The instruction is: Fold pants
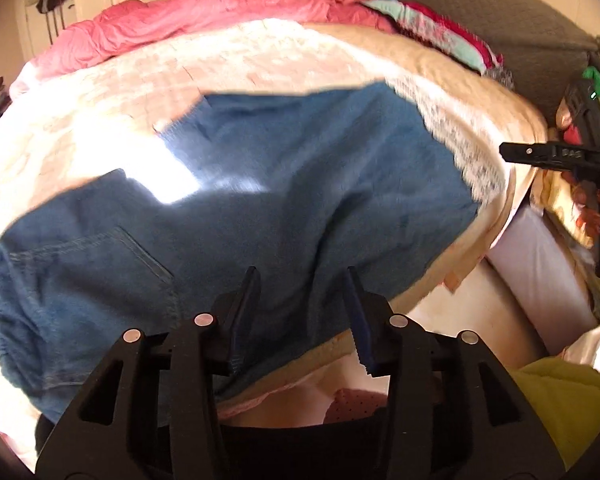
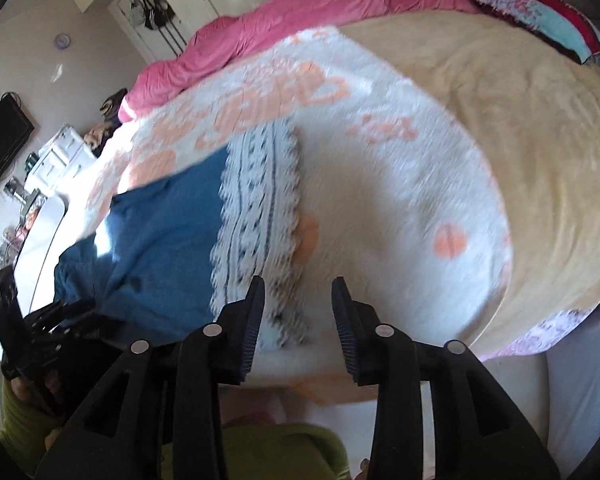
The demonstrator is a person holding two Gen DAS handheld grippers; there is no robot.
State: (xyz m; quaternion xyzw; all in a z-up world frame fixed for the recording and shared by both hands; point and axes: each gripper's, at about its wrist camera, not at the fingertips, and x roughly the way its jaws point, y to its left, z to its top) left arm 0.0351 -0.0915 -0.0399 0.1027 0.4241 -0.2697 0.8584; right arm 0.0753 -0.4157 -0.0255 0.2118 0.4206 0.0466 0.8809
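Your left gripper (image 1: 300,276) hovers part-open over the blue pants (image 1: 260,184), which fill the frame's centre, gripping nothing. Your right gripper (image 2: 298,286) is likewise part-open and empty, above the patterned hem (image 2: 256,208) on the bed's blanket (image 2: 400,200).

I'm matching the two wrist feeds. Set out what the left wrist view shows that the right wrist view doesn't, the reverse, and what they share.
Only the left wrist view: the pants' stitched back pocket and the grey headboard.

Only the right wrist view: a wall-mounted TV, a white dresser and the blanket's orange dots.

Both: the blue pants with their patterned white hem lying flat on the cream blanket, the pink duvet, and each gripper, left gripper and right gripper, open with nothing between the fingers.
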